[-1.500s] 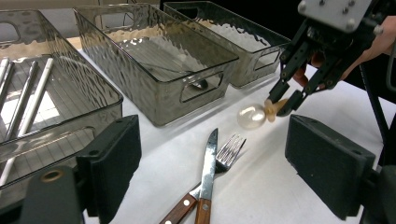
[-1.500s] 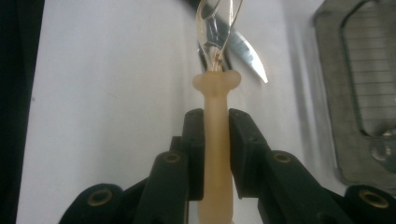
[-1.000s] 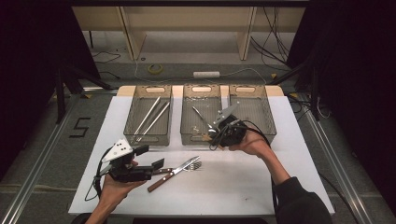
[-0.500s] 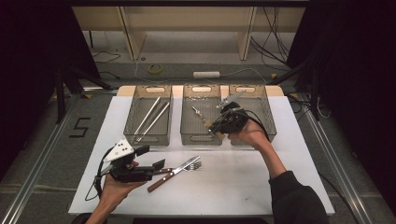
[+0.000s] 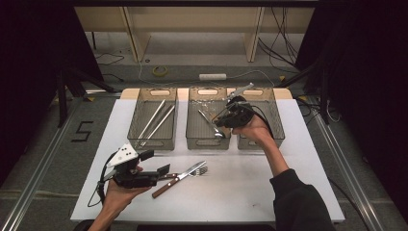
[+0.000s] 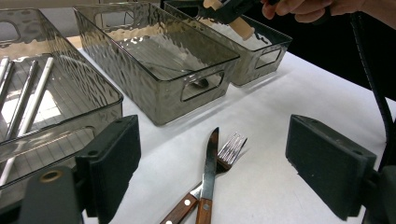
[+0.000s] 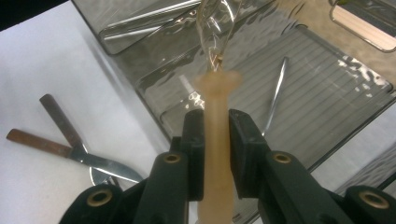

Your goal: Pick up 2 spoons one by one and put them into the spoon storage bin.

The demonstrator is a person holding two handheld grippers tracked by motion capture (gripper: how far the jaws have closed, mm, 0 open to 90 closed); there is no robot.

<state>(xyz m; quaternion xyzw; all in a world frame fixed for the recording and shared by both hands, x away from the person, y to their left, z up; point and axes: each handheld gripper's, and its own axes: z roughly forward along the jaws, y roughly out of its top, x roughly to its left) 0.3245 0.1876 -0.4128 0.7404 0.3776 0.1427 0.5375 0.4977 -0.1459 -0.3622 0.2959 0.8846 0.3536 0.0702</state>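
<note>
On a white table [image 5: 288,192], the right gripper [image 7: 215,128] clamps a wooden-handled spoon [image 7: 217,154] above the middle bin [image 5: 208,139], apparently sorting cutlery; beside it, the left gripper [image 6: 212,163] gapes, empty.

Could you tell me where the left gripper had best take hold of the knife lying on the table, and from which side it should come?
Probably by its wooden handle, coming down from above. The knife lies flat on the white table, its handle crossing the fork, which lies under the blade. The left gripper has its jaws open on either side. Gripping low on the handle, clear of the crossing, should avoid lifting the fork too.
</note>
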